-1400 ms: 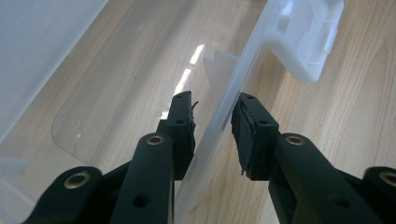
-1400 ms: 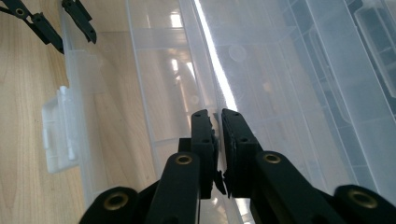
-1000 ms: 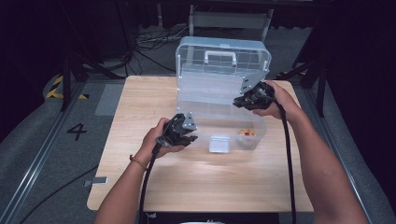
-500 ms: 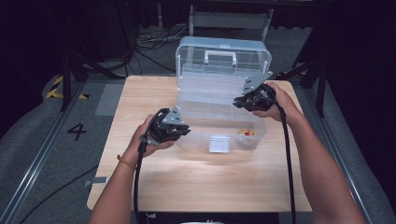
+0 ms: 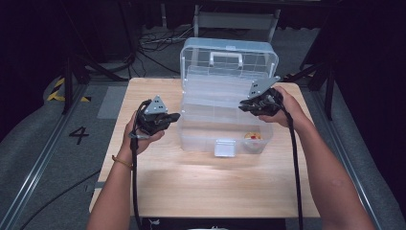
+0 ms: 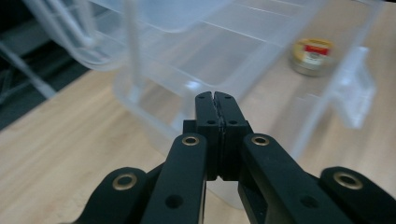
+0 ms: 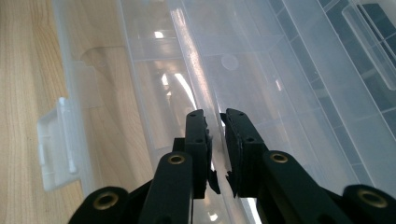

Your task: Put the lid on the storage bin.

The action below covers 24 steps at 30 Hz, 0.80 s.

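The left tool has drawn left, clear of the clear plastic box mid-worktop, its jaws just closed together on nothing. The right tool stays put, jaws narrow around the edge of the box's inner tray.

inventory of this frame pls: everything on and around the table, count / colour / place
storage box: 1, clear plastic, open, middle of the table
box lid: 1, clear with a white handle, raised at the far side
tray: 1, clear, lifted above the box base
latch: 1, whitish, on the near front wall
small round tin: 1, yellow and red label, in the base's right near corner
table: 1, light wood
cables: several, black, on the floor behind the table
floor marking: 1, black "4", left of the table
left tool: 1, black, jaws together, empty, left of the box
right tool: 1, black, jaws around the tray's edge
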Each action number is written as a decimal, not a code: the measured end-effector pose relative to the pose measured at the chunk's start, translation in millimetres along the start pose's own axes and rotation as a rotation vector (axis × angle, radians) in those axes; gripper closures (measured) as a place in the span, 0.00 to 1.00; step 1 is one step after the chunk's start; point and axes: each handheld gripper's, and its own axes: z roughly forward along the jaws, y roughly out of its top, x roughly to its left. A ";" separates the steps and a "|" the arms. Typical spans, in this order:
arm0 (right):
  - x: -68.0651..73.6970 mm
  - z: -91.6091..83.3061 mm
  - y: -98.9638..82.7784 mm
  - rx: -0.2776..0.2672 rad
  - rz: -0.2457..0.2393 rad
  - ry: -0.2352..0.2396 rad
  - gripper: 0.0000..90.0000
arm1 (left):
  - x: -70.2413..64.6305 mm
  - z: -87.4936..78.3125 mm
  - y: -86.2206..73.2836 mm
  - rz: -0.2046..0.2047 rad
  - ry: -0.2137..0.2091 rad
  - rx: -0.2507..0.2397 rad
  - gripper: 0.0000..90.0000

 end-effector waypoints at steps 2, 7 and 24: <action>0.4 -0.2 -0.7 -0.002 -0.005 0.002 0.89 | 4.6 1.2 3.4 0.010 0.020 0.000 1.00; 2.9 -0.4 -2.1 -0.005 -0.007 -0.006 0.89 | 21.6 4.4 21.1 -0.010 0.048 -0.015 1.00; 10.0 -0.5 -6.2 -0.013 -0.009 -0.005 0.88 | 39.4 26.1 55.4 -0.071 0.012 -0.095 1.00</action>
